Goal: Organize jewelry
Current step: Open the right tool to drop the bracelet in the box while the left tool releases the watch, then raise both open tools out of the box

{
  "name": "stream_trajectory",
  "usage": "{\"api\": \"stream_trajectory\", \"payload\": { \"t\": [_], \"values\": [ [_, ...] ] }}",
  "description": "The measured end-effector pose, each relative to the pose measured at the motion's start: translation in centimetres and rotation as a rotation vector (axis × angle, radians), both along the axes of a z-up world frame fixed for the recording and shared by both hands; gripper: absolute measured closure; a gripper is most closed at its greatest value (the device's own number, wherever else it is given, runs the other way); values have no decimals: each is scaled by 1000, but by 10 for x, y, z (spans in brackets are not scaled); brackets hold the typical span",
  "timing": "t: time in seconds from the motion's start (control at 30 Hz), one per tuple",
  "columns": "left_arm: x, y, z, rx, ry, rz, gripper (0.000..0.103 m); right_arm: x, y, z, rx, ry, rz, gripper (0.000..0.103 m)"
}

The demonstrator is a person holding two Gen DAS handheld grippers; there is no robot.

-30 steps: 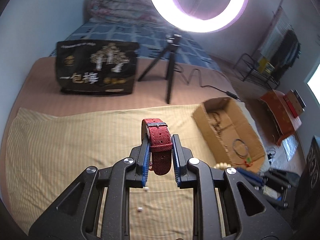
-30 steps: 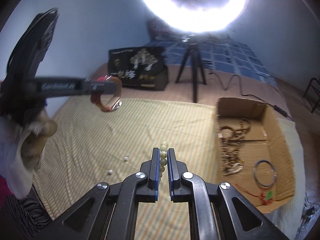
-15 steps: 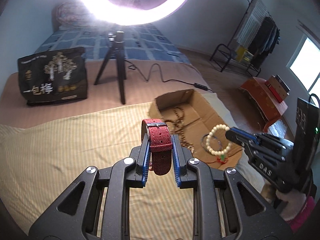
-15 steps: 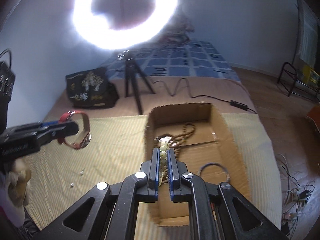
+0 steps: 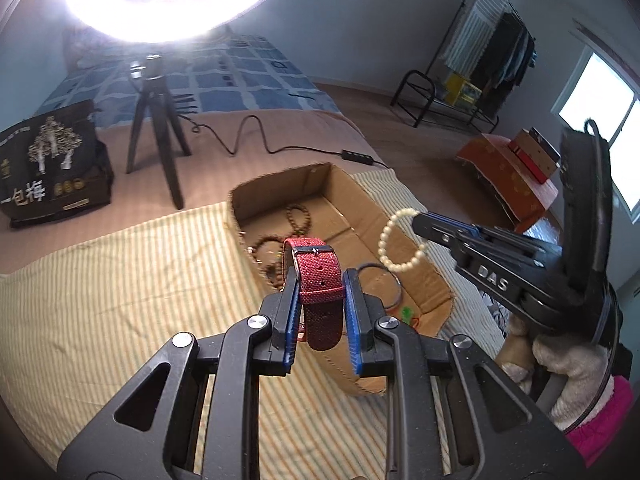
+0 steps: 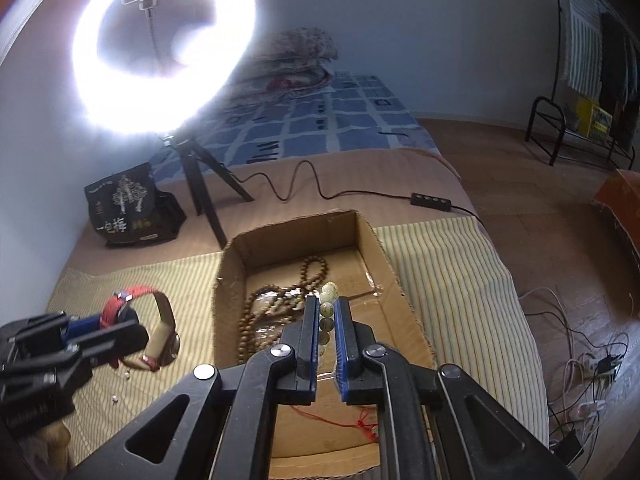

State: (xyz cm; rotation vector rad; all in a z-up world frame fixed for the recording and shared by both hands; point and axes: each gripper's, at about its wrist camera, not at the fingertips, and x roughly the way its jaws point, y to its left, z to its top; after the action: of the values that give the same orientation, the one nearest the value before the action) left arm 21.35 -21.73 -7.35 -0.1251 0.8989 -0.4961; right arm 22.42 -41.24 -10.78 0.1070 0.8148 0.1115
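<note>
My left gripper (image 5: 320,280) is shut on a red woven watch strap (image 5: 319,276) and holds it in the air at the near left edge of the open cardboard box (image 5: 288,184). It also shows in the right wrist view (image 6: 116,322), with the watch (image 6: 160,328) hanging from it. My right gripper (image 6: 327,308) is shut on a cream bead bracelet (image 6: 328,308) and hangs over the box (image 6: 230,264). The bracelet (image 5: 400,240) also shows in the left wrist view. Brown bead necklaces (image 6: 280,300) and a thin dark ring (image 5: 384,284) lie in the box.
The box sits on a striped yellow cloth (image 5: 120,288) on the bed. A ring light on a black tripod (image 5: 152,128) and a black printed bag (image 5: 48,164) stand behind. A cable with a switch (image 6: 430,201) runs across the bed. Small loose beads (image 6: 120,384) lie on the cloth.
Both grippers have swung right toward the box. The right gripper with the bracelet now hangs over the box; the left gripper with the watch has come up to its near edge.
</note>
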Motion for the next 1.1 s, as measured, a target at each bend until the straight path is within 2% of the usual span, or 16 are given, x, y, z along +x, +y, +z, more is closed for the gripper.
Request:
{"api": "stream_trajectory", "payload": {
  "t": [0.23,0.7,0.77,0.8,0.83,0.9,0.97,1.03,1.1],
  "values": [
    [-6,-24,-2,25,-17,-31,84,5,-11,-8,11,27,-24,98],
    [-10,-42,-9,37,-29,-63,84,8,-13,-12,15,38,-31,97],
    [-10,-43,-10,38,-26,-67,84,8,-13,-12,16,37,-33,90],
    [-10,-43,-10,43,-27,-67,82,8,-13,-11,13,36,-36,77],
    [-11,-44,-10,47,-29,-67,71,7,-14,-11,8,32,-41,71],
    [-11,-43,-10,40,-32,-69,59,7,-14,-10,1,28,-49,69],
    [-12,-43,-10,47,-38,-69,58,7,-15,-10,-8,28,-61,54],
    [-13,-44,-9,54,-44,-69,54,5,-16,-9,-19,18,-77,28],
    [-15,-44,-8,56,-57,-71,46,4,-17,-7,-32,5,-95,19]
  ]
}}
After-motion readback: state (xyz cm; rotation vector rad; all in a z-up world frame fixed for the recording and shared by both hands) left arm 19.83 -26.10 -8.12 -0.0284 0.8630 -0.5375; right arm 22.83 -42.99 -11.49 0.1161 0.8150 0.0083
